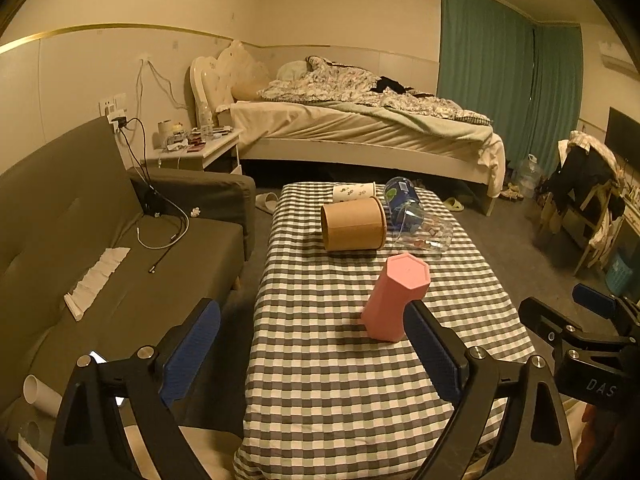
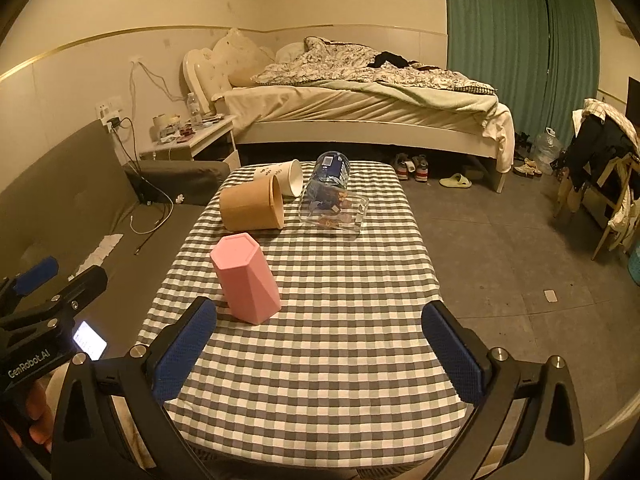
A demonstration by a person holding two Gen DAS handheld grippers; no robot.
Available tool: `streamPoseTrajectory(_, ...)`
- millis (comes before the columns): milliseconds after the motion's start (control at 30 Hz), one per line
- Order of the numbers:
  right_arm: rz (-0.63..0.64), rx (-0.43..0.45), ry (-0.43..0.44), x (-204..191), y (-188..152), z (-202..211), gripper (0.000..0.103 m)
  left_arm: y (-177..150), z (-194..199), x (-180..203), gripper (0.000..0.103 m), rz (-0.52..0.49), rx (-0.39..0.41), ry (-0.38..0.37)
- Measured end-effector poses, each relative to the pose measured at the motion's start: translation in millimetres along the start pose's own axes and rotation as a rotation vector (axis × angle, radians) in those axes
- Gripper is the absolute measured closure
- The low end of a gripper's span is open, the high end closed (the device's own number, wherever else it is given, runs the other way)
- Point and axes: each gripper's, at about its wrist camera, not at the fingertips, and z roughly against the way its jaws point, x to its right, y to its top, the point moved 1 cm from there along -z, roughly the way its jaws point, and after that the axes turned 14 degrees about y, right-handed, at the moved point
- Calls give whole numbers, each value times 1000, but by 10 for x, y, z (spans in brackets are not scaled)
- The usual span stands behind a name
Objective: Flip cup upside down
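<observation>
One pink cup (image 2: 245, 279) — standing inverted, base up.

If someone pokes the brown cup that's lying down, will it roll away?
Probably, a little. The brown cup lies on its round side, so a sideways nudge should roll it. It looks like thin paper, so likely light and squashable. The white cup touching behind and the glass mug nearby may stop it, and the checked tablecloth adds grip.
</observation>
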Motion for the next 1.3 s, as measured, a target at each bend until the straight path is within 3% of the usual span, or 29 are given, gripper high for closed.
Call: streamPoseTrajectory(1300,12,-36,-30,-67,-19,-95,0,11,-22,-62,7,2,-7,22)
